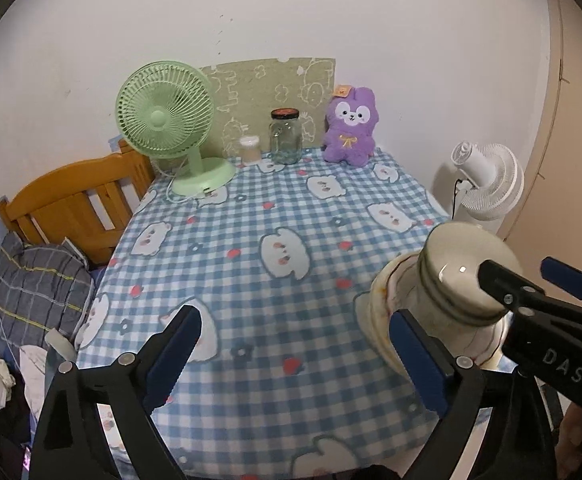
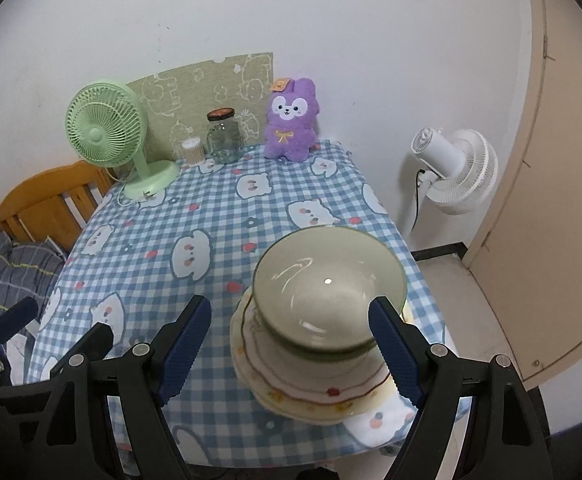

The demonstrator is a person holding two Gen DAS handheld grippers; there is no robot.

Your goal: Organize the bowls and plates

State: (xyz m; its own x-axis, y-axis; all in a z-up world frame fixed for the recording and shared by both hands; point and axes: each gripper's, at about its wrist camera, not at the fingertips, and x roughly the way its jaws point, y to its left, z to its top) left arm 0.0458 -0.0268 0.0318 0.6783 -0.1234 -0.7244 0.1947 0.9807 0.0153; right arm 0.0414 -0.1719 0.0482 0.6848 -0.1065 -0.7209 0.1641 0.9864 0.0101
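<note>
Bowls sat nested upright, mouths facing up, on a stack of plates near the front right corner of the worktop, which was covered in a blue checked cloth. The plates lay flat, their rims reaching close to the worktop's right edge. The right gripper hung over the stack with its fingers spread wide, one finger just against the bowls' right side and the other out over bare cloth to the left; it clamped nothing. The left gripper hovered left of the stack, fingers likewise apart, its right finger just beside the plates. Middle and left of the cloth lay open. Along the back edge stood a green fan, a small container, a glass jar and a purple plush toy. A white fan stood on the floor past the right edge, and a wooden bed frame lay left.
</note>
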